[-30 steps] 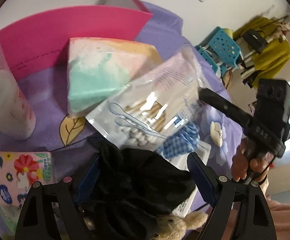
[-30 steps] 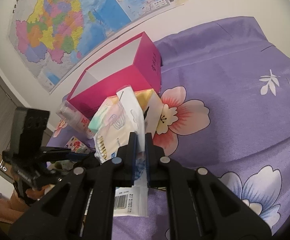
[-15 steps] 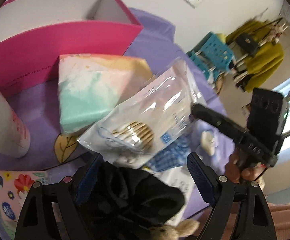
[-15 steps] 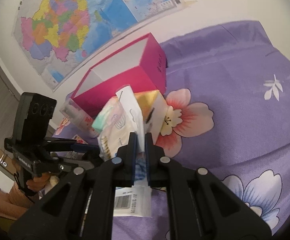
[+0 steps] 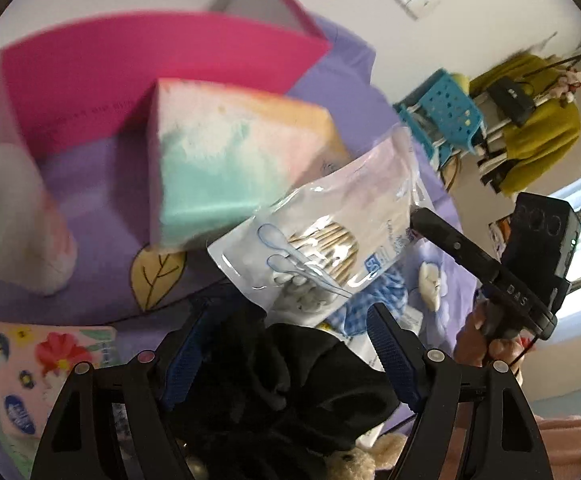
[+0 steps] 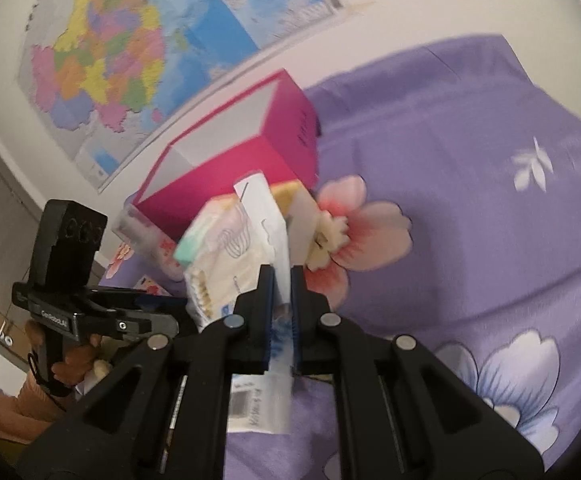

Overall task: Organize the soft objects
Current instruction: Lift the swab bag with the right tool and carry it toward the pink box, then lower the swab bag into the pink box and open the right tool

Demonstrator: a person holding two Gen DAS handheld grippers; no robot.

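Observation:
My left gripper [image 5: 290, 316] points down at a bunched black cloth [image 5: 290, 392]. Its blue pads [image 5: 390, 356] touch the cloth on both sides. A tan plush toy [image 5: 354, 464] peeks out below the cloth. My right gripper [image 6: 280, 280] is shut on the edge of a clear bag of cotton swabs [image 6: 230, 260] and holds it above the bed. In the left wrist view, that bag [image 5: 330, 232] hangs just beyond the black cloth, pinched by the right gripper [image 5: 422, 218]. A pastel tissue pack [image 5: 230, 160] lies in front of an open pink box [image 5: 130, 80].
A purple floral bedspread [image 6: 470, 200] covers the surface. A clear tub of white cotton [image 5: 6, 208] and a floral tissue packet [image 5: 50, 360] sit at the left. A blue-checked item [image 5: 374, 304] lies under the bag. A map [image 6: 130, 40] hangs on the wall behind the box.
The left jaws have narrowed onto the black cloth, and the left camera has edged toward the tissue pack and box. The right gripper stays shut on the swab bag, almost still.

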